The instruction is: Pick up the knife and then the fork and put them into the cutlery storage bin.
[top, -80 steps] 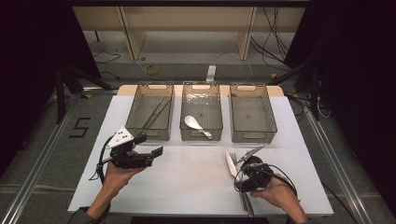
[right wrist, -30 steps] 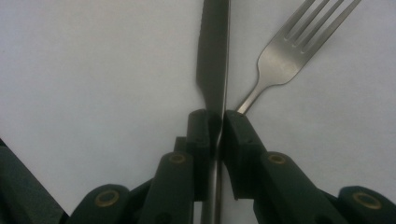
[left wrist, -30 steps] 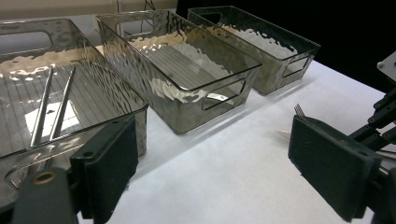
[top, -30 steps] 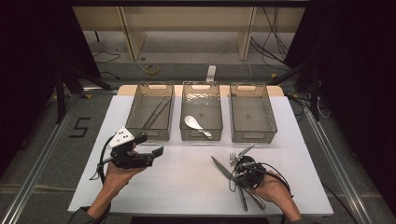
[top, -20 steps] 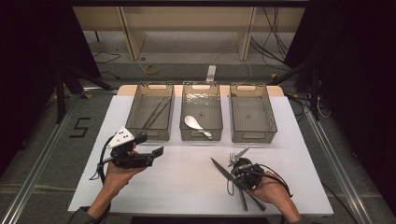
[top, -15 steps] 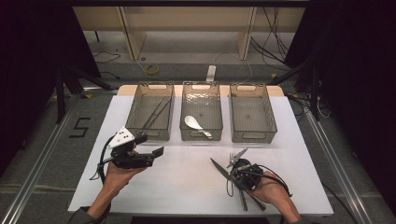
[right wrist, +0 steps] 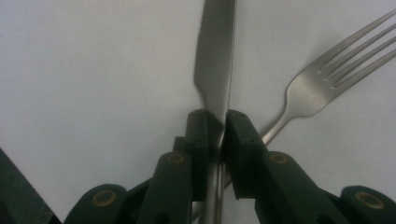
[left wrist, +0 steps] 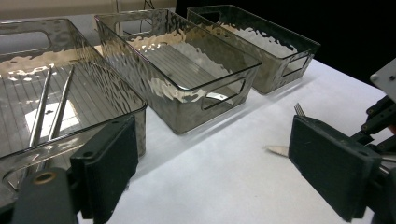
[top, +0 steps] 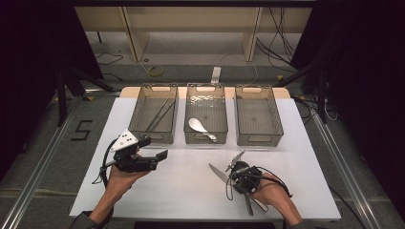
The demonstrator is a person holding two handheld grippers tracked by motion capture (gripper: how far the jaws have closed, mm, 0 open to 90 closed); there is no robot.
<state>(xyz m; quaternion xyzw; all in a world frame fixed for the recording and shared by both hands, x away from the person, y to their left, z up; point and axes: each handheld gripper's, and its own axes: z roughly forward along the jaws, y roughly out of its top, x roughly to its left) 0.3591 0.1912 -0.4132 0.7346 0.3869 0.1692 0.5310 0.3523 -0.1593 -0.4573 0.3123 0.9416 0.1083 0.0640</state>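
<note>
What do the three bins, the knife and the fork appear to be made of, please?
The three bins look like smoky, see-through plastic: the contents and the table show through their rippled walls. The knife in the right gripper and the fork beside it seem to be polished metal, probably stainless steel, judging by the silver sheen and soft reflections.

The high view looked forward and down from above the person's side, taking in the whole white table (top: 305,143) from its near edge to the three clear ribbed plastic bins (top: 206,119) along the far edge. The left gripper view sat low near the table, facing those same bins (left wrist: 187,70) at a slant. The right gripper view pressed close, facing down on the white table (right wrist: 93,70), sharing the silver table knife (right wrist: 215,60) and steel fork (right wrist: 322,88) with the high view.
</note>
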